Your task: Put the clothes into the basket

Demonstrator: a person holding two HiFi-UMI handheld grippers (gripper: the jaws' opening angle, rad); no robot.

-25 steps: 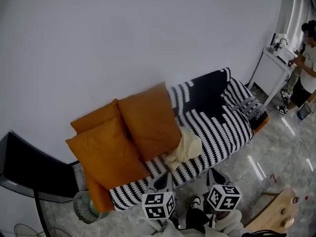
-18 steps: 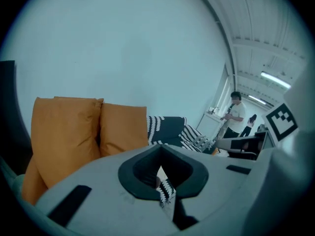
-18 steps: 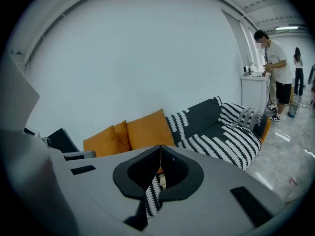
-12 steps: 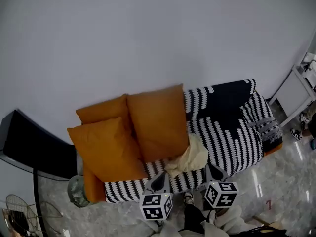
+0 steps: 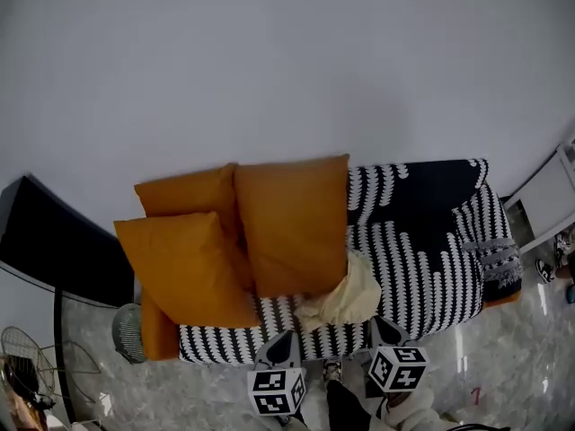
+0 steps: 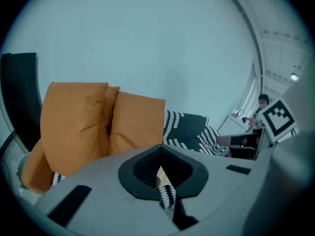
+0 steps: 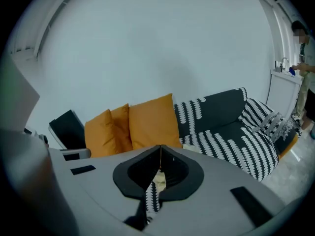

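A cream garment (image 5: 347,296) lies crumpled on the seat of the black-and-white striped sofa (image 5: 422,259), right of the orange cushions (image 5: 289,223). My left gripper (image 5: 282,338) hovers at the sofa's front edge, just left of and below the garment, jaws shut and empty. My right gripper (image 5: 381,323) is shut and empty just right of the garment. In the left gripper view the closed gripper (image 6: 160,147) points at the cushions (image 6: 133,124). The right gripper (image 7: 160,146) shows a bit of cream cloth (image 7: 159,177) behind its closed jaws. A round mesh basket (image 5: 128,332) stands on the floor at the sofa's left end.
A dark chair (image 5: 45,254) stands left of the sofa, with a wire fan (image 5: 22,362) on the floor near it. A white cabinet (image 5: 550,200) stands at the right. A person (image 7: 306,58) stands by a white sink unit far right. The floor is grey marble.
The head view has swung left, so the sofa sits more centred and the person has left it. Both grippers have come closer to the sofa's front edge beside the garment, still shut.
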